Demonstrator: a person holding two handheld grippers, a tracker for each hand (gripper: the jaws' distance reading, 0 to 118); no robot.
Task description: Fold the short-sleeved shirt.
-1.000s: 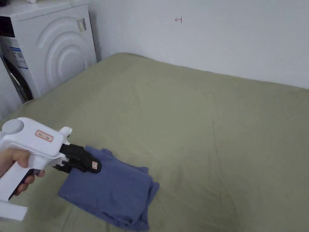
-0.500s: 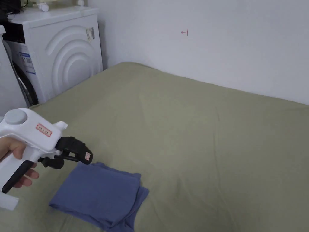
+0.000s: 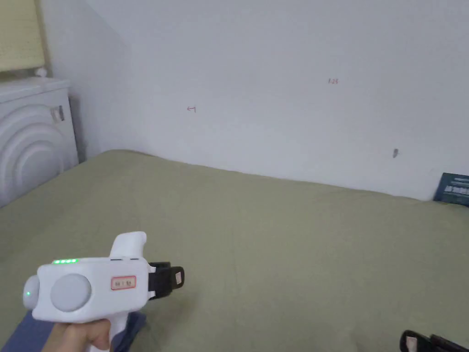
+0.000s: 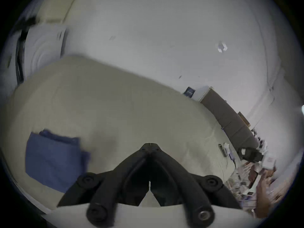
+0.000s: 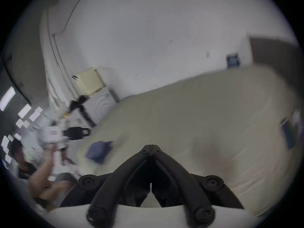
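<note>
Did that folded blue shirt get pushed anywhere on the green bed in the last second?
Cannot tell. The folded blue shirt sits lower-left in the head view now, but the white washing machine shifted too, so the camera moved.

An olive-green bed [image 3: 284, 238] carries a folded blue shirt [image 4: 52, 159].

The folded shirt [image 4: 52, 159] lies on the bed [image 3: 284, 238] near its front left corner. The left gripper [image 3: 171, 279] hangs above the bed just right of the shirt, the right gripper [image 3: 414, 343] well apart at the front right. A washing machine [image 3: 32, 137] stands beyond the bed's left edge, and a wall [image 3: 275, 68] runs behind the bed.
</note>
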